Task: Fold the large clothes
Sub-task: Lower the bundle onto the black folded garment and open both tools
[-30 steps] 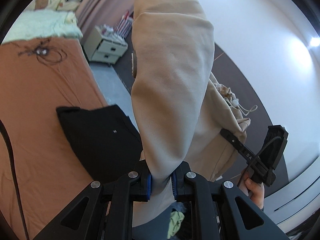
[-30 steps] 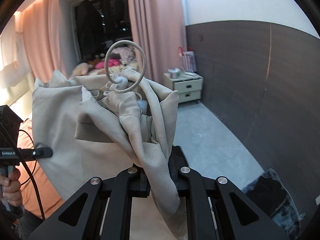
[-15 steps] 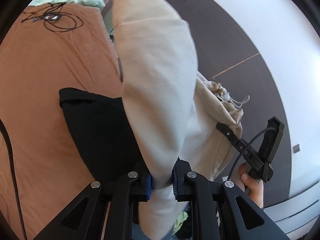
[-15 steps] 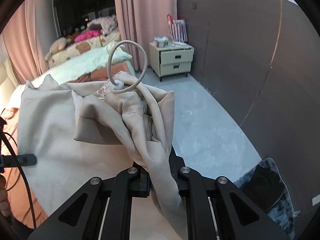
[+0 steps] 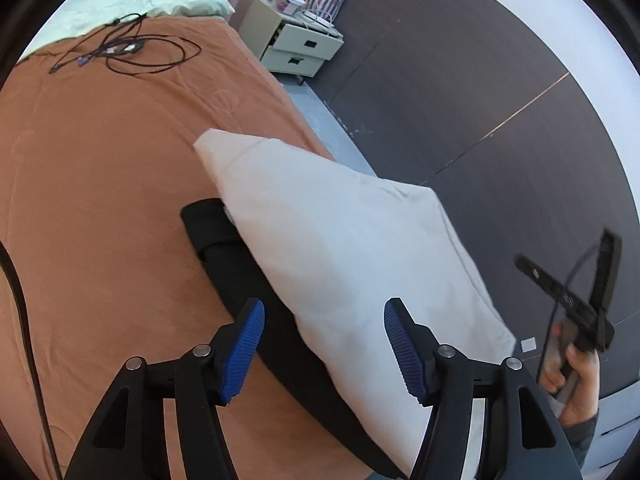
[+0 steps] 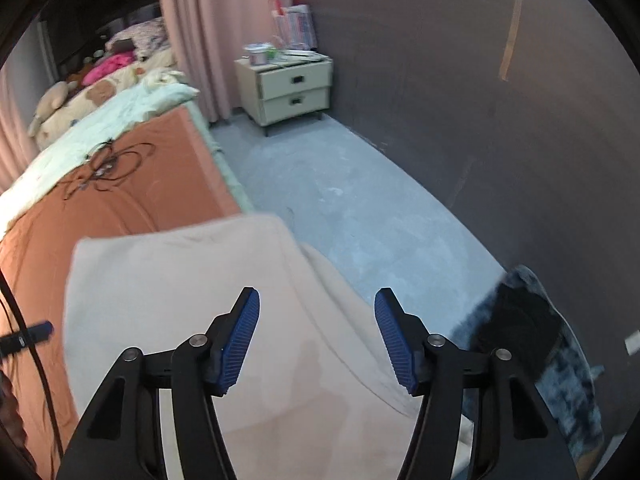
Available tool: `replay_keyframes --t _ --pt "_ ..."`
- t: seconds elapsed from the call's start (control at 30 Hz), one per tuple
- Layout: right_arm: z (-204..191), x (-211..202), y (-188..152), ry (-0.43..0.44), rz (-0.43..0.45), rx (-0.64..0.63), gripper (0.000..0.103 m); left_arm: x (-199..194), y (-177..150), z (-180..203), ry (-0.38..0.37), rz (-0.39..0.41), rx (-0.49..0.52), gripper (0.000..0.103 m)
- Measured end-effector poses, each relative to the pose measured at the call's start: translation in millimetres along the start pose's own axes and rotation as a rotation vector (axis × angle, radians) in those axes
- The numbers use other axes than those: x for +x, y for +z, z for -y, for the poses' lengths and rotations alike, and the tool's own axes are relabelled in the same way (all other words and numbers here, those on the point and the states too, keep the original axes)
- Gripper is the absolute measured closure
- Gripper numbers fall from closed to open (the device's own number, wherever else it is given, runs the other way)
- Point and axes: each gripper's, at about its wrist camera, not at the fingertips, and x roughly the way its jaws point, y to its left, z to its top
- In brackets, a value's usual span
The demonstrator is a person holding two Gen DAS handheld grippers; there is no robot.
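Observation:
A beige garment (image 5: 344,248) lies folded on the orange bedspread (image 5: 100,200), resting partly over a folded black garment (image 5: 248,276). My left gripper (image 5: 324,344) hovers above its near edge, jaws opening, with nothing pressed between the blue pads. In the right wrist view the same beige garment (image 6: 192,304) spreads flat near the bed's edge. My right gripper (image 6: 318,336) hangs over it, jaws also opening, pads clear of the cloth. A hand (image 5: 576,376) holding the other gripper shows at the right of the left wrist view.
A tangle of black cables (image 5: 124,48) lies farther up the bed. A pale nightstand with two drawers (image 6: 290,88) stands by the pink curtain (image 6: 200,20). Grey floor (image 6: 360,208) runs beside the bed, with a dark fuzzy rug (image 6: 532,340) at right.
Both grippers held the beige garment up and shut on it; they have come down over the bed, let it go, and it now lies flat over the black garment.

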Motion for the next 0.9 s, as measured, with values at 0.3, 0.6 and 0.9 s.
replay_keyframes --t 0.3,0.6,0.9 --pt "86 -23 -38 0.026 -0.017 0.061 0.045 14 2 -1 0.067 -0.019 0.078 0.039" --pt "112 -1 -61 -0.053 -0.032 0.072 0.052 46 4 -12 0.110 -0.014 0.110 0.030" --pt "113 -7 -40 -0.120 0.001 0.221 0.052 7 5 -7 0.149 0.058 0.117 0.028"
